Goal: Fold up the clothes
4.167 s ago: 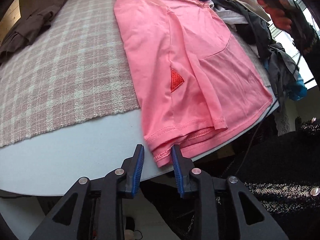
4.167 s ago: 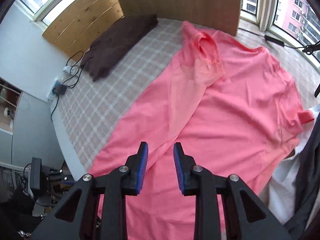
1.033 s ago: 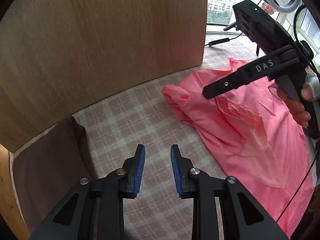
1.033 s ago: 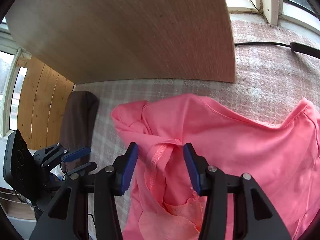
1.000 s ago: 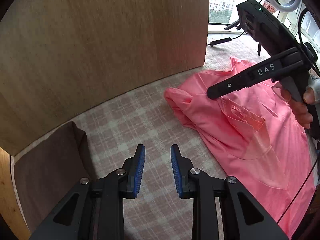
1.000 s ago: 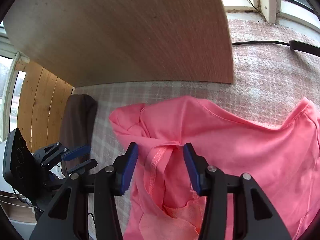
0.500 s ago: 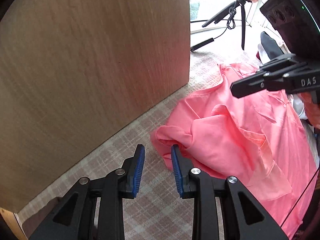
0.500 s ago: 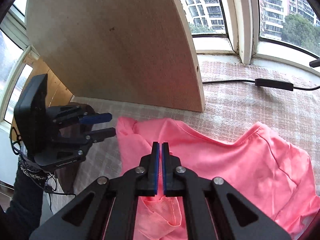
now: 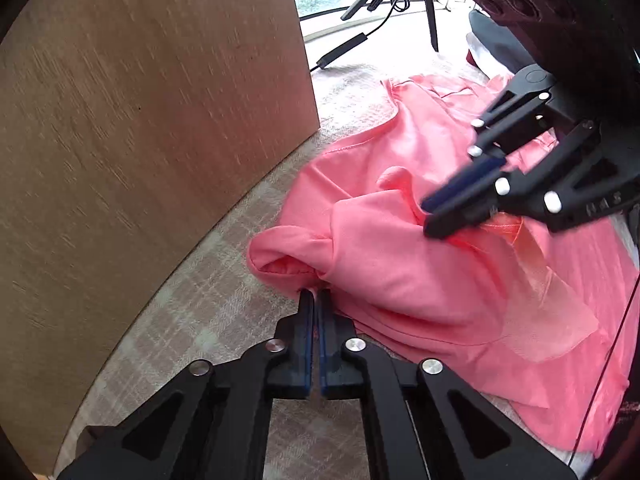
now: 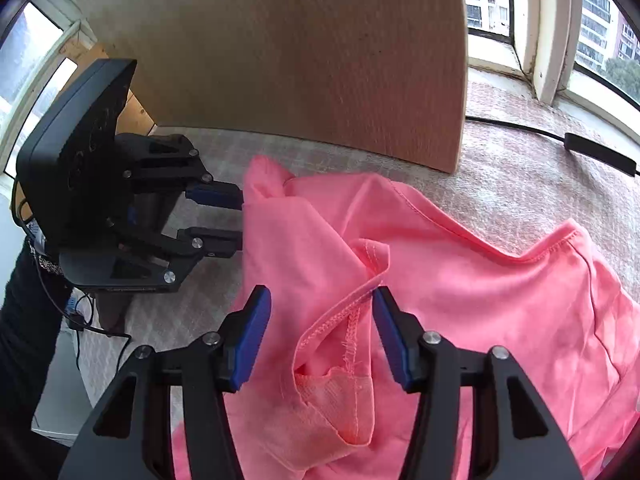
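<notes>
Upright wooden board [image 9: 140, 140] fills the back and left of both views. Its foot stands on a pale checked cloth [image 9: 208, 312] that covers the work surface. A window [image 10: 592, 20] lies beyond the board's free edge. The pink shirt [image 9: 400, 272] lies on the checked cloth just in front of that end of the board. It is rumpled there, with a rolled sleeve lump [image 9: 280, 256] nearest the board, and the rest spreads flatter toward the right of the left wrist view. Left gripper [image 9: 316, 296]: jaws closing. In its own view the blue pads are all but together at the lower edge of the sleeve lump, with a thin sliver of pink fabric pinched between them. In the right wrist view its fingers look apart at the shirt's edge. Right gripper [image 10: 320, 300]: in its own view the jaws stand wide apart over the shirt. A stitched hem fold [image 10: 348, 320] runs between the pads, and the right pad's tip is at the hem. Seen from the left wrist it is motion-blurred, so its gap cannot be read there. A dark sleeve [image 10: 24, 320] shows behind the left gripper. A black cable with an inline block [image 10: 600, 156] lies on the cloth near the window, well apart from the shirt.
</notes>
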Tool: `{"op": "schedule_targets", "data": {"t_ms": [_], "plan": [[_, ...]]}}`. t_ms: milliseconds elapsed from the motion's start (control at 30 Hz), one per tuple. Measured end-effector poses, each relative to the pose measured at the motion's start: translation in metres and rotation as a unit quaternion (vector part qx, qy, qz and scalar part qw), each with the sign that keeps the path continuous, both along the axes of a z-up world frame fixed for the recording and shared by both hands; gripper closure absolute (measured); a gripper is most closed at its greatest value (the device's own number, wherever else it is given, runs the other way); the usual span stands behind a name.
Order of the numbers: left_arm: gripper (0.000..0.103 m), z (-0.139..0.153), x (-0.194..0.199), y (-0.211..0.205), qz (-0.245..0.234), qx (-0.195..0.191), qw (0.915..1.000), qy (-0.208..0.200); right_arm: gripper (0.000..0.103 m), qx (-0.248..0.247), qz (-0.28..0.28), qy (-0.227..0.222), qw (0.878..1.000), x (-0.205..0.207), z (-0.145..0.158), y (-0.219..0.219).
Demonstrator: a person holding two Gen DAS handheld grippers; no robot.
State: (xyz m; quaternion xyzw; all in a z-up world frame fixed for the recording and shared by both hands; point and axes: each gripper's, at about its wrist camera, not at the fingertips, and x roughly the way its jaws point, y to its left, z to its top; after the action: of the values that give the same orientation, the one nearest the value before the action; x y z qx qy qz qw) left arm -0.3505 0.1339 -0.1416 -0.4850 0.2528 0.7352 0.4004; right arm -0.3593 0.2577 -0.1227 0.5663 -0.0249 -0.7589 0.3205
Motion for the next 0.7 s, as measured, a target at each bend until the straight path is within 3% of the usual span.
{"op": "schedule_targets", "data": {"t_ms": [167, 233, 300, 333, 367, 433, 467, 500, 567, 700], "plan": [[0.101, 0.025, -0.009, -0.027, 0.028, 0.018, 0.9993, 0.017, 0.102, -0.032, -0.042, 0.03, 0.998, 0.009, 0.023, 0.031], [0.099, 0.026, -0.015, -0.031, 0.045, -0.003, 0.9985, 0.032, 0.102, -0.029, -0.067, 0.04, 0.997, 0.011, 0.031, 0.047], [0.09, 0.024, -0.02, -0.033, 0.062, -0.034, 0.9965, 0.044, 0.101, 0.008, -0.071, 0.054, 0.996, 0.011, 0.03, 0.052], [0.082, 0.025, -0.019, -0.033, 0.065, -0.033, 0.9965, 0.042, 0.101, 0.008, -0.065, 0.044, 0.997, 0.009, 0.026, 0.053], [0.081, 0.026, -0.017, -0.034, 0.068, -0.033, 0.9964, 0.04, 0.099, 0.007, -0.064, 0.029, 0.998, 0.008, 0.022, 0.053], [0.08, 0.03, -0.01, -0.033, 0.055, -0.014, 0.9977, 0.035, 0.082, 0.004, -0.053, 0.015, 0.998, 0.006, 0.017, 0.049], [0.076, 0.031, -0.006, -0.031, 0.047, -0.009, 0.9983, 0.034, 0.068, 0.003, -0.045, 0.022, 0.999, 0.006, 0.015, 0.044], [0.075, 0.03, -0.003, -0.029, 0.042, -0.018, 0.9982, 0.038, 0.059, 0.002, -0.037, 0.03, 0.999, 0.005, 0.014, 0.038], [0.075, 0.028, 0.002, -0.024, 0.033, -0.03, 0.9982, 0.041, 0.059, -0.016, -0.043, 0.019, 0.999, 0.0, 0.011, 0.035], [0.075, 0.024, 0.003, -0.02, 0.032, -0.029, 0.9985, 0.035, 0.059, -0.067, -0.062, -0.046, 0.995, -0.025, -0.008, 0.03]]}}
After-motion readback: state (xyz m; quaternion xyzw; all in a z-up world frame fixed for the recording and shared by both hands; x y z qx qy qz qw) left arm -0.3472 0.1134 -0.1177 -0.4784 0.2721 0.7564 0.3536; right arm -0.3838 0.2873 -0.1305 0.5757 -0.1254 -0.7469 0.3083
